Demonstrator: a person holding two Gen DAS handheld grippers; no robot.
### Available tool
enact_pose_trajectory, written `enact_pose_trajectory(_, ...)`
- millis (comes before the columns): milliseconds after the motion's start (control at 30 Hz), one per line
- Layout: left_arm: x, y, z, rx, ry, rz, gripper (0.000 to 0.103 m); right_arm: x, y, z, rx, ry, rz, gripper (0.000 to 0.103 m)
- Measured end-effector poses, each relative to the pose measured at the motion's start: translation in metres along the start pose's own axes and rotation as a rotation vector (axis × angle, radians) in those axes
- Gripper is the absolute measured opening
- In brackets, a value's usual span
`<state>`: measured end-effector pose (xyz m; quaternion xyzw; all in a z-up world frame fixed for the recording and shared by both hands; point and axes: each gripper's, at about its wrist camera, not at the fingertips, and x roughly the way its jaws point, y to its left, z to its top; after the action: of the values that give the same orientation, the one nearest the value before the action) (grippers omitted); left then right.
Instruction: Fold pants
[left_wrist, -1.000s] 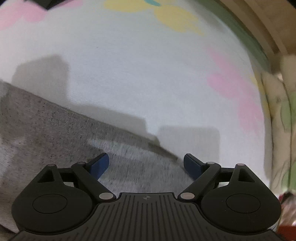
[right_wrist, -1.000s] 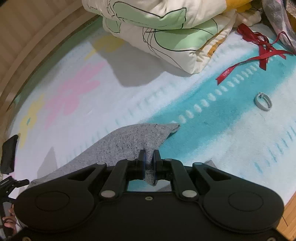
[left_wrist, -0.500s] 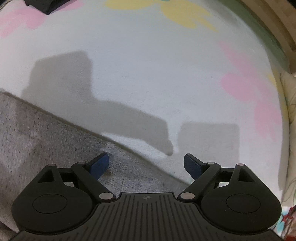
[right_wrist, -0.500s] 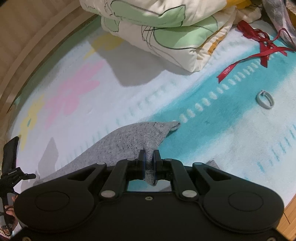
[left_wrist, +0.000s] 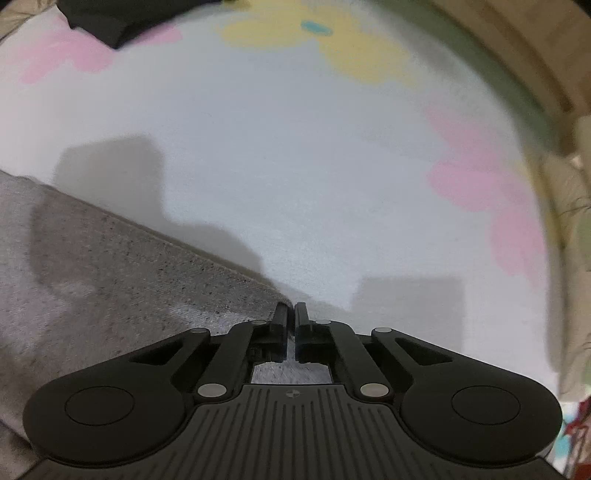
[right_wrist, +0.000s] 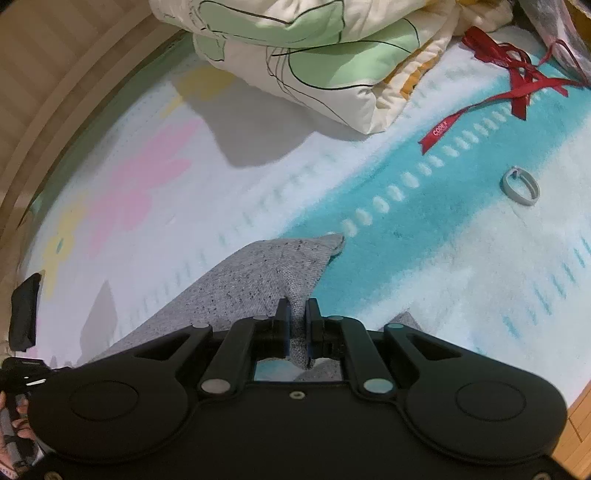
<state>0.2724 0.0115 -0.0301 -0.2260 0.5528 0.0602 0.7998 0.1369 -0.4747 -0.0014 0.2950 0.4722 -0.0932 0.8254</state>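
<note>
While the left gripper (left_wrist: 290, 314) has just snapped closed, its jaws pinch the edge of the grey pants (left_wrist: 110, 277), which lie on the blanket (left_wrist: 295, 166). Right gripper (right_wrist: 297, 317) is clamped on a raised fold of the pants (right_wrist: 258, 273), with cloth between its pads. Farther off lie a grey ring (right_wrist: 521, 186), a red ribbon (right_wrist: 517, 88) and a folded quilt (right_wrist: 314, 55).

Cut off, blurred, unreadable

My gripper bodies hide the near part of the grey pants (right_wrist: 258, 280); a dark object (left_wrist: 110, 18) is cropped by the top edge, the quilt (right_wrist: 295, 48) likewise (upper half gone), and the red ribbon's (right_wrist: 517, 88) lettering is too small.
</note>
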Motion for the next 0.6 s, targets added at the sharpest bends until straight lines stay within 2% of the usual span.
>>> enact_pose_trajectory(100,-0.041,0.001,-0.004,0.055,-0.076,-0.009,0.003,-0.005,0.001,0.001,-0.010,-0.017,0.013,0.014)
enact_pose_trajectory(233,-0.113,-0.003,-0.023,0.125,-0.236,-0.024,0.003,-0.024,0.005,0.004,-0.010,-0.082,0.075,0.014)
enact_pose_trajectory(367,-0.163,0.003,-0.080,0.212,-0.376,-0.039,0.003,-0.056,0.014,0.004,-0.038,-0.179,0.157,0.014)
enact_pose_trajectory(433,-0.172,0.014,-0.107,0.235,-0.383,-0.058,0.003,-0.069,0.016,0.002,-0.063,-0.196,0.179,0.014)
enact_pose_trajectory(500,-0.170,0.031,-0.136,0.250,-0.351,-0.068,0.003,-0.073,0.013,-0.002,-0.085,-0.179,0.152,0.014)
enact_pose_trajectory(600,-0.146,0.045,-0.179,0.293,-0.301,-0.027,0.003,-0.065,0.001,-0.010,-0.098,-0.082,0.064,0.014)
